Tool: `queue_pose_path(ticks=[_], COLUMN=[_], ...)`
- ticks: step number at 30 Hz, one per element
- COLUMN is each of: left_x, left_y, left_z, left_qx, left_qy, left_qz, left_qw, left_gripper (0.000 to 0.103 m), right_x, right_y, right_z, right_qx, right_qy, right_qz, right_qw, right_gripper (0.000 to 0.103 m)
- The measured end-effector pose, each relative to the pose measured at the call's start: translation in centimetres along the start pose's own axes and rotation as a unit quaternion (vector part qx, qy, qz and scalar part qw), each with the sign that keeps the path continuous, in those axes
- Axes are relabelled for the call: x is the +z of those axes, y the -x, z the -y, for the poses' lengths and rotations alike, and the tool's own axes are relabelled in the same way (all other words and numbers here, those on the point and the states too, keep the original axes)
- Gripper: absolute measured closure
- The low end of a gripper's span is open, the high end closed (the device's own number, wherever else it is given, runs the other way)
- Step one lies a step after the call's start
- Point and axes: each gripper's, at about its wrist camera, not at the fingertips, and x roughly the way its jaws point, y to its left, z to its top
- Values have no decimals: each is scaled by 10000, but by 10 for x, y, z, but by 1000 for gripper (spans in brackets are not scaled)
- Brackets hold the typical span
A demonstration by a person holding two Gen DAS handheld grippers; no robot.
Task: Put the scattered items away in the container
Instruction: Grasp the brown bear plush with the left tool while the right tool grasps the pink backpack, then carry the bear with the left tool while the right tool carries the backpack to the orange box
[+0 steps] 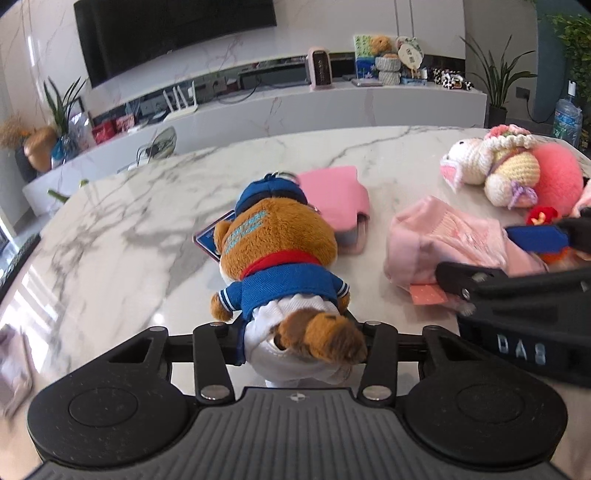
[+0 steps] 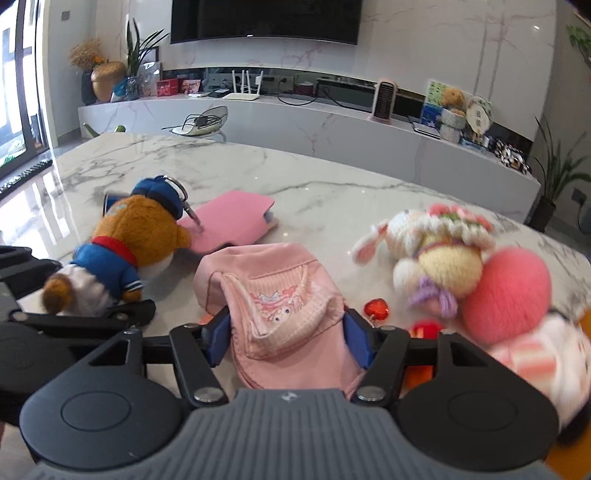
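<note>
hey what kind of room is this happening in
Most likely a home living room: a big wall-mounted TV above a long marble media console, with potted plants and a marble table holding soft toys.

"DAS" on the right tongs' (image 1: 532, 236) body
</note>
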Motion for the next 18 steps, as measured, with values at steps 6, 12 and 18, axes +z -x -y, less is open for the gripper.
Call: queue_pose_path(ticks=[6, 12, 18], left_x=[-14, -24, -27], left_y=[35, 74, 116], left_z=[5, 15, 27], left_qx=[-36, -107, -229], left_qy=[43, 20, -46], left_qz=[135, 358, 721], left_qw=[9999, 9993, 9971], left_gripper=[52, 52, 52], right_x=[-23, -35, -43], right_y=[43, 91, 139], right_z=[-3, -4, 1], right_qx=[-17, -113, -201], right_qy=[-441, -560, -727], right_qz=[-44, 213, 569], right_qw=[9990, 9981, 9955], right_gripper=[45, 46, 46])
